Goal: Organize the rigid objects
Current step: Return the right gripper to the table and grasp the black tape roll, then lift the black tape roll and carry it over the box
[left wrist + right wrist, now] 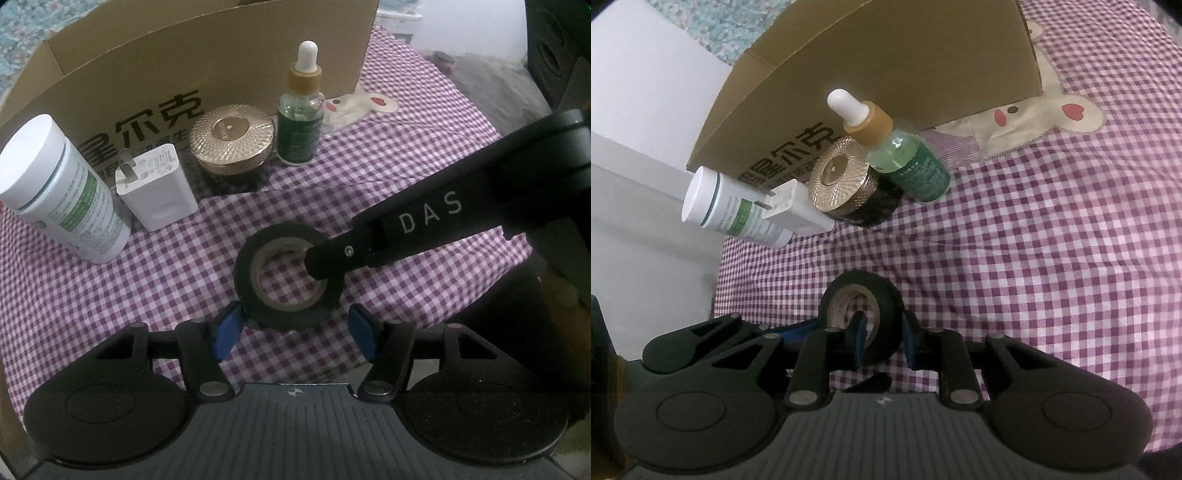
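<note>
The right tool (882,341) is closed on the wall of a roll of black tape (862,312): one blue pad sits inside the cardboard core, the other presses the outer black face, so the ring's wall is pinched between them. In the left wrist view the same tool reaches in from the right as a black arm, its tip down inside the hole of the roll of black tape (288,275).

The left tool (295,332) stands about half open, its two blue pads either side of the near edge of the roll. The left pad is just beside the tape's rim; whether it touches cannot be told. The right pad is clear of it. Nothing is clamped in this tool.

The tape lies on a purple-and-white checked cloth (110,295) covering the surface. Behind it, in a row along the front of a cardboard box (207,55), stand a white cylindrical bottle (59,188) with a green label, a white plug adapter (155,186), a round jar with a gold patterned lid (232,142) and a green dropper bottle (301,110) with a white bulb. All four are well apart from the tape.
</note>
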The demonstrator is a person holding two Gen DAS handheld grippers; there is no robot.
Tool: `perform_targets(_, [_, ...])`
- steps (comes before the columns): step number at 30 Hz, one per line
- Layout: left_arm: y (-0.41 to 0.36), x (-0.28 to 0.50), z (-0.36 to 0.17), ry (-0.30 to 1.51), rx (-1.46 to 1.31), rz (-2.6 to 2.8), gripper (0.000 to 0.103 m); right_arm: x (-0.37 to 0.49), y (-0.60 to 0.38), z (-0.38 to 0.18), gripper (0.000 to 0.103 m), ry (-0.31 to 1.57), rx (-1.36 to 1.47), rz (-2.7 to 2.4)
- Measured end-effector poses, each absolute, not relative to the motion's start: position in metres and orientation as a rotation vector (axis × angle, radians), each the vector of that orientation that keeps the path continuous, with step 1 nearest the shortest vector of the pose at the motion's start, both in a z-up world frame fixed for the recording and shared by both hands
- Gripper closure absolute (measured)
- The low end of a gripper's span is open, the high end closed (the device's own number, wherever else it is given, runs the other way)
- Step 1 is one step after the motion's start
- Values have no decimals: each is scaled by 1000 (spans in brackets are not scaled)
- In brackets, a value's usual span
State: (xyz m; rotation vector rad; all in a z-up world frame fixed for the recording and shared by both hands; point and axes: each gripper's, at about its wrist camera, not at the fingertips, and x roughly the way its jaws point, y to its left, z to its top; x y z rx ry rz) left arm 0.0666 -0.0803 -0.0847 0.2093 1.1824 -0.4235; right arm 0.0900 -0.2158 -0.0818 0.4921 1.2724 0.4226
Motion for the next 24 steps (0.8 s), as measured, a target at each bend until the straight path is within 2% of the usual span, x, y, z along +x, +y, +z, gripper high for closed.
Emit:
perform_targets(4, [-76, 64, -79, 1172, 212, -431, 33, 90, -214, -81, 76, 1266, 497, 425])
perform_targets(6, [-76, 59, -75, 1167, 216, -432, 31, 89, -215, -78, 72, 1257, 486, 415])
perform_targets(8, [-77, 58, -73, 1165, 224, -434, 30, 86, -218, -74, 62, 1239, 472, 410])
perform_targets(9, [-77, 58, -73, 1162, 230, -437, 30, 86, -220, -73, 62, 1234, 469, 410])
perform_targets(24, [-84, 64, -84, 1133, 258, -425, 31, 93, -197, -77, 63, 1212, 348, 465])
